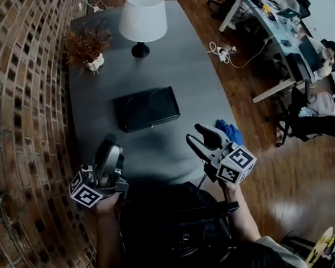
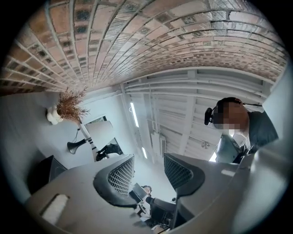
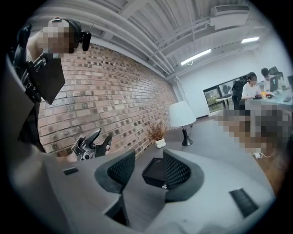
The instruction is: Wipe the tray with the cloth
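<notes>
Crumpled blue cloth (image 1: 231, 131) lies unheld on the grey bench (image 1: 196, 68). We judge that fits cloth awaiting pickup or set down post-wipe, so either way we just keep jaws clear of the flat black rectangular tray (image 1: 147, 109). Tray sits mid-frame, above & apart from both. Cloth is just right of the right hand-held gripper (image 1: 196, 133). Both released, empty: right w/ jaws apart, left hand-held gripper (image 1: 108, 151) likewise, tilted up.

The right tool (image 3: 149, 161), jaws apart and empty, faces the black tray (image 3: 153, 173) on the grey table (image 3: 201, 137).
</notes>
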Tool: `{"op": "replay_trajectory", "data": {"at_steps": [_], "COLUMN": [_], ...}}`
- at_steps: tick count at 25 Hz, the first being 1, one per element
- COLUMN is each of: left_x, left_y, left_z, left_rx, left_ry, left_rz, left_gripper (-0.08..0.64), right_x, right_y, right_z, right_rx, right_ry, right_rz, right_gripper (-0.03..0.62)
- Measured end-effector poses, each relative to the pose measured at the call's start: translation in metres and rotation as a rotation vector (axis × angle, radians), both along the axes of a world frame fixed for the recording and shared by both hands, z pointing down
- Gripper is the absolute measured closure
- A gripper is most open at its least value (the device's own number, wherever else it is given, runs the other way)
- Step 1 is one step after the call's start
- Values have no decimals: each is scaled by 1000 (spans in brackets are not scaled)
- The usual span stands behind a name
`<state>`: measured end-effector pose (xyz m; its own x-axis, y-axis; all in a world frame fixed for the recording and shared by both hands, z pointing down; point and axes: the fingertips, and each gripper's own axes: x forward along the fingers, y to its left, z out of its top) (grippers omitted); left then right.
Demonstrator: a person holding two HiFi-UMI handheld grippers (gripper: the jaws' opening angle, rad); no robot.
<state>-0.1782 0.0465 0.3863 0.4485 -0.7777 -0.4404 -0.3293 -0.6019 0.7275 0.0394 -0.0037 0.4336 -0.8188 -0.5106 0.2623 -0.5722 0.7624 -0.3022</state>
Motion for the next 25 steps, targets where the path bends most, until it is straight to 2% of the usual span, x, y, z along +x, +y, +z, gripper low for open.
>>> {"op": "replay_trajectory", "data": {"at_steps": [14, 19, 25], "left_x": [10, 17, 26], "left_y": [13, 15, 13], "left_z": [13, 10, 8], "left_rx": [4, 8, -11], "left_ry": [-34, -53, -109], "left_rz": [178, 177, 110], "left_gripper": [373, 373, 373], "right_x": [-18, -17, -18], "right_y": [52, 54, 37], "right_z": [16, 16, 17], "right_rx": [-33, -36, -25], "right_ry": [98, 114, 96], "right_rz": [82, 65, -29], "right_gripper": [408, 408, 408]}}
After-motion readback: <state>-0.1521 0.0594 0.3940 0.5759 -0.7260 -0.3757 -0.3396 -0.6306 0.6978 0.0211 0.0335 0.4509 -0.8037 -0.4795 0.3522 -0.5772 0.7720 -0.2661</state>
